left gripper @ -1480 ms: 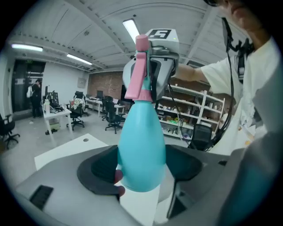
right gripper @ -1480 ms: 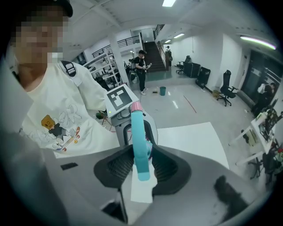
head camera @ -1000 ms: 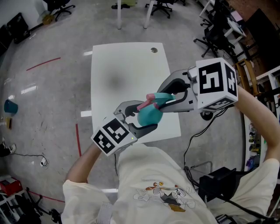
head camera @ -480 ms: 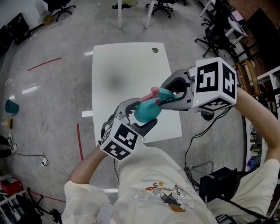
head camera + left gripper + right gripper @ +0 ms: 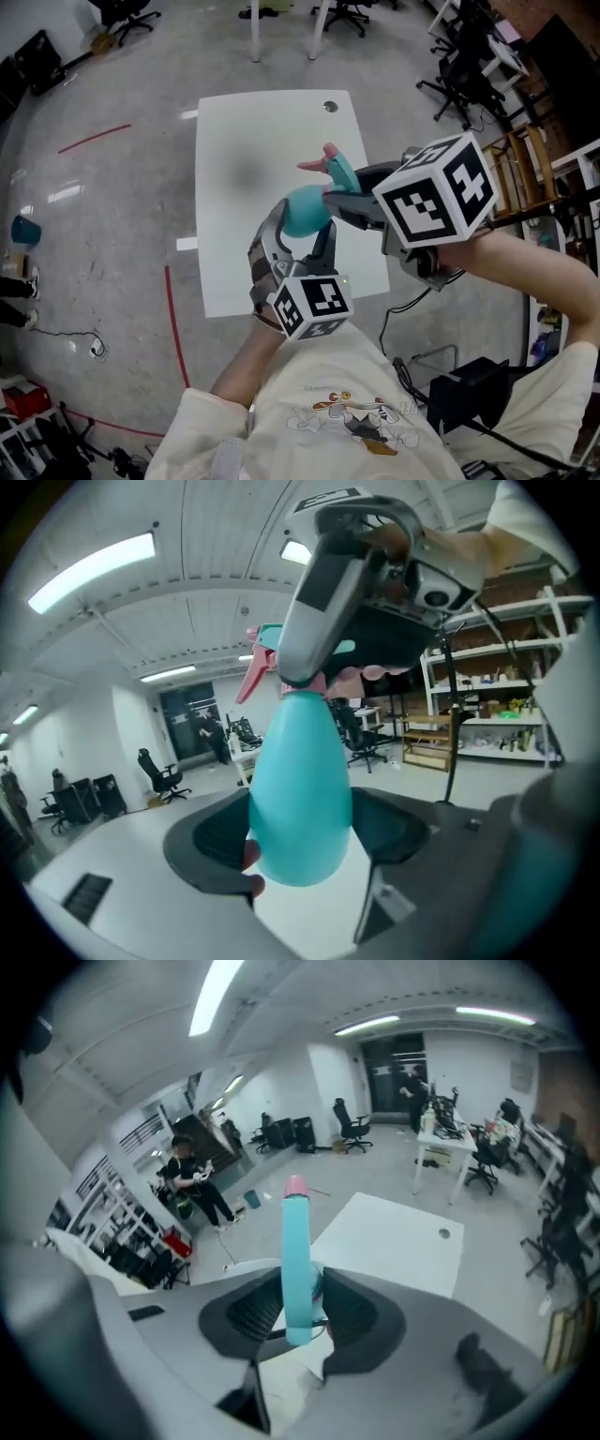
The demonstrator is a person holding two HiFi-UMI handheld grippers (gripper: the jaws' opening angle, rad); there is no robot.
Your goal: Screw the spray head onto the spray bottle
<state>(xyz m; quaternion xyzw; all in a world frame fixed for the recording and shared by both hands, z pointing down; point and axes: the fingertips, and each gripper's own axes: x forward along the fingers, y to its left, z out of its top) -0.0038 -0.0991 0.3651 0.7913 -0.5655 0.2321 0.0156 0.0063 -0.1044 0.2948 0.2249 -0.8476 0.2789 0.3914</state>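
Spray bottle [image 5: 302,212]: I am pinching its teal body in my left gripper [image 5: 298,234], aloft over the table [image 5: 244,131] toward its near right corner, while my right gripper [image 5: 354,199] is clamping the spray head [image 5: 335,174] sitting on the neck; the head is on, and I judge the screwing unfinished.

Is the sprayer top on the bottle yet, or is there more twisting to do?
Looks done: the spray head sits on the neck of the teal spray bottle, both held up above the white table. In hand: the left gripper clamps the bottle's body and the right gripper clamps the head. Left: probably more twisting, since how tight it is cannot be seen.
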